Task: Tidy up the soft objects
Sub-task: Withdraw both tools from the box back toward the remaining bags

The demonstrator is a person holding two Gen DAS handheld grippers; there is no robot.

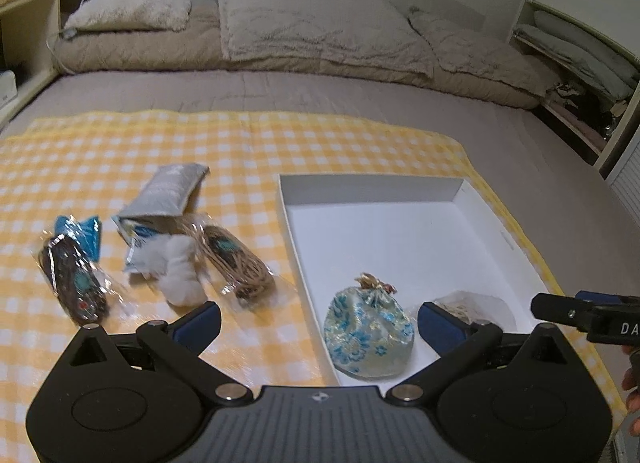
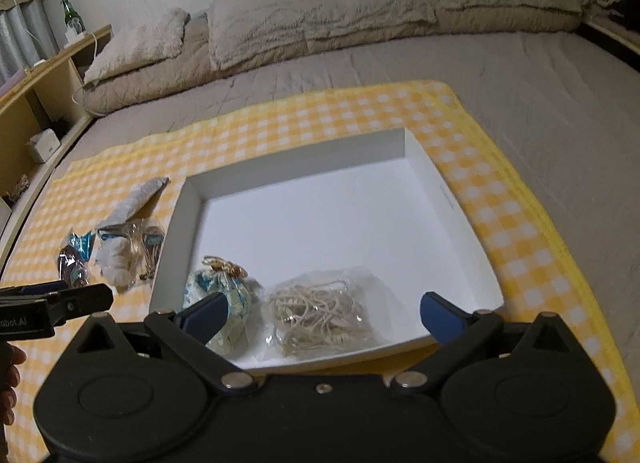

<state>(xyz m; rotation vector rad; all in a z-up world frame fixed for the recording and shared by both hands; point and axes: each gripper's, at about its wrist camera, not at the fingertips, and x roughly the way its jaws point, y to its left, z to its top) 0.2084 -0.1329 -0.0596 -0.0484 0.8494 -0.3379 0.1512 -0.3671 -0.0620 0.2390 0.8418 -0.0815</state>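
We held both the left gripper (image 1: 318,327) and right gripper (image 2: 324,317) with fingers wide and empty low in frame, since the floral pouch (image 1: 368,333) and cord packet (image 2: 320,321) already lay inside the white box (image 2: 448,191), while wrapped bundles (image 1: 236,263) waited at left.

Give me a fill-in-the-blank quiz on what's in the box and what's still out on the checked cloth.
1. The floral drawstring pouch lies inside the shallow ____ cardboard box.
2. Beside the pouch in the box lies a clear bag of ____ cord.
3. The fluffy white cotton wad lies on the ____ checked cloth.
4. The fingers of the left gripper and right gripper are ____.

Missing words: white; beige; yellow; open
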